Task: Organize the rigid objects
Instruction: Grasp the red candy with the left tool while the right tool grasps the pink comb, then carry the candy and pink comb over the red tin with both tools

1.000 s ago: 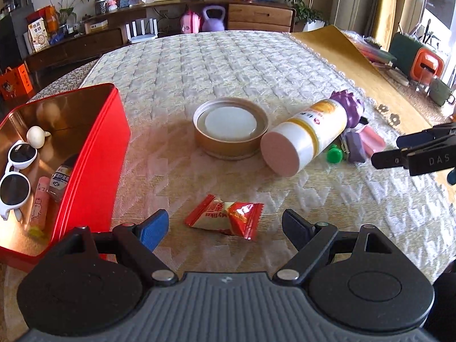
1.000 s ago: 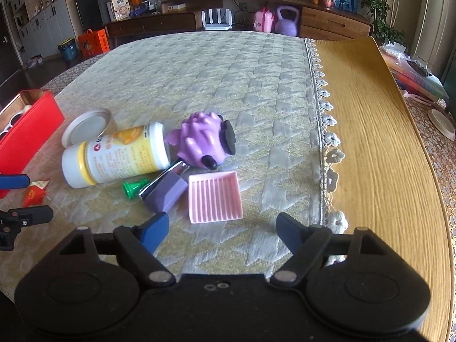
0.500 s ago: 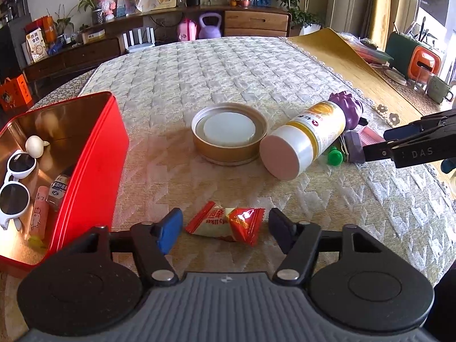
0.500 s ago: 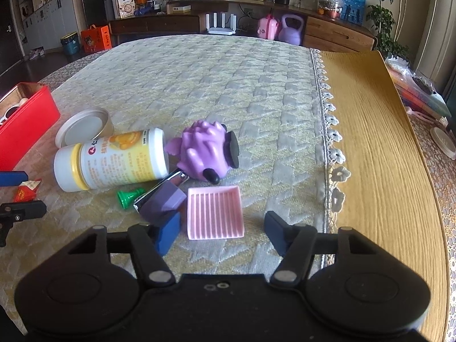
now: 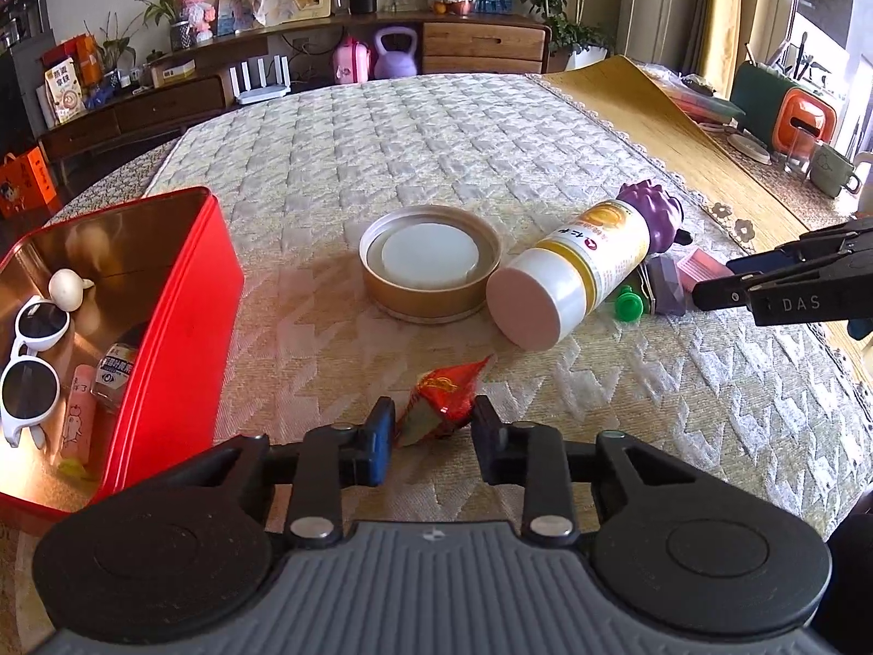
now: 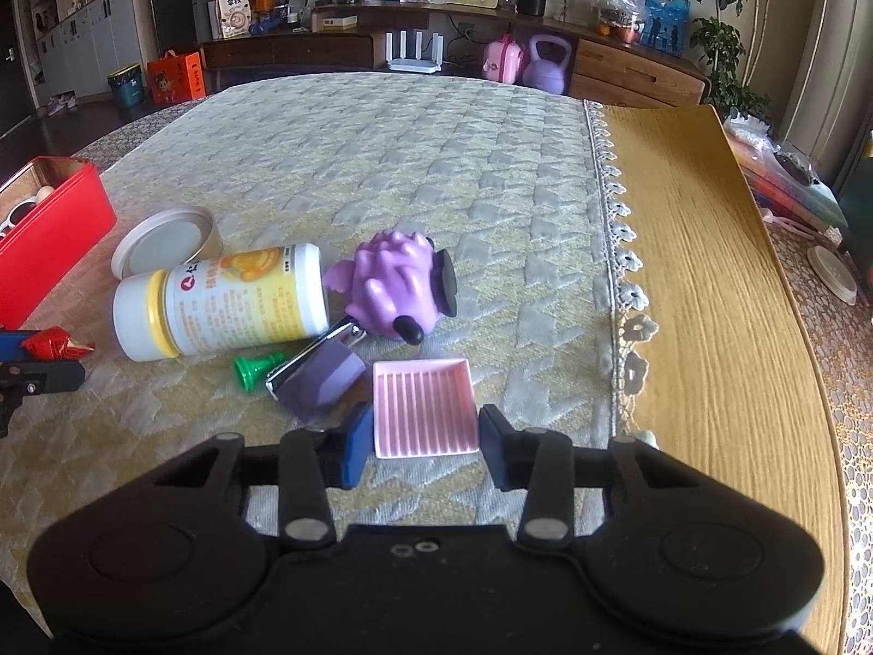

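My left gripper (image 5: 431, 436) is closing on a red candy packet (image 5: 444, 396). The packet is crumpled and tipped up between the pads, low on the quilted cloth beside the red tin (image 5: 180, 295). My right gripper (image 6: 423, 442) is also closing, with a pink ridged tray (image 6: 423, 409) flat on the cloth between its fingers. Its pads stand right at the tray's side edges without squeezing it. In the left wrist view the right gripper (image 5: 715, 279) comes in from the right, next to the pile of objects.
The red tin holds white sunglasses (image 5: 33, 355) and small bottles. On the cloth lie a gold lid (image 5: 431, 267), a white-and-yellow bottle (image 6: 218, 300) on its side, a purple spiky toy (image 6: 393, 289), a green piece (image 6: 253, 368) and a purple clip (image 6: 319, 382). Bare wooden tabletop (image 6: 704, 273) lies to the right.
Both grippers' jaws have narrowed. The left pads now pinch the candy packet, which has crumpled and tipped up. The right fingers have come in around the pink tray.
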Tool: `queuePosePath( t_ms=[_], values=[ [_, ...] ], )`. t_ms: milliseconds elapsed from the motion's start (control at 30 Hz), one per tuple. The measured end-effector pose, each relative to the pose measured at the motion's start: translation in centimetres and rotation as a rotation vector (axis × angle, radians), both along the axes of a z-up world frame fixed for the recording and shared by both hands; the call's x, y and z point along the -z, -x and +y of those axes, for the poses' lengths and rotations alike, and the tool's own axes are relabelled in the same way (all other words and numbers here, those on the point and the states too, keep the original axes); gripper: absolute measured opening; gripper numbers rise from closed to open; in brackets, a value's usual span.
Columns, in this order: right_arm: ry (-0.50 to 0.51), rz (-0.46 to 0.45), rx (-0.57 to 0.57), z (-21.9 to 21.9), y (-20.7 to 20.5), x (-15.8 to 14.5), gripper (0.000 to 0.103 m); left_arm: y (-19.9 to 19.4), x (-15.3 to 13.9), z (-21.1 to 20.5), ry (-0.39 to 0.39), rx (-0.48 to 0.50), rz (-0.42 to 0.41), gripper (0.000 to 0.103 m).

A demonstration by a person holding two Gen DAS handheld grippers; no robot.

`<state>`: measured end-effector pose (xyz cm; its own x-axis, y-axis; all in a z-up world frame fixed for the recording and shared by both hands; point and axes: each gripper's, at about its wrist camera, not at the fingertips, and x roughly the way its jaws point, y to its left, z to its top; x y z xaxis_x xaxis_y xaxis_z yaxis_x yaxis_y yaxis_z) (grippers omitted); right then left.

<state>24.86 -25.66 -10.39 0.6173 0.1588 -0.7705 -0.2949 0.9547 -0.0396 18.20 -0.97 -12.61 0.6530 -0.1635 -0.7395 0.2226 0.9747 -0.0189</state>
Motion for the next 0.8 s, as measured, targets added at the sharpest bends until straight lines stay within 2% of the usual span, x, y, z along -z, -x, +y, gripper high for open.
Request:
queuePosePath(
  t_ms=[300, 667, 800],
  values=[
    [-0.046, -0.028, -0.001, 0.1, 3.0, -2.5, 0.041, 1.1, -1.3, 0.6, 0.026, -0.013, -0.028, 0.022],
    [-0.09, -0.082, -0.124, 4.5, 6.3, -7.5, 0.041, 3.2, -5.1, 2.7, 0.089, -0.046, -0.032, 0.022],
    [-0.108, -0.09, -0.177, 6.7, 6.9, -8.8, 0.041, 3.8, -6.6, 4.0, 0.088, -0.069, -0.039, 0.022]
  ],
)
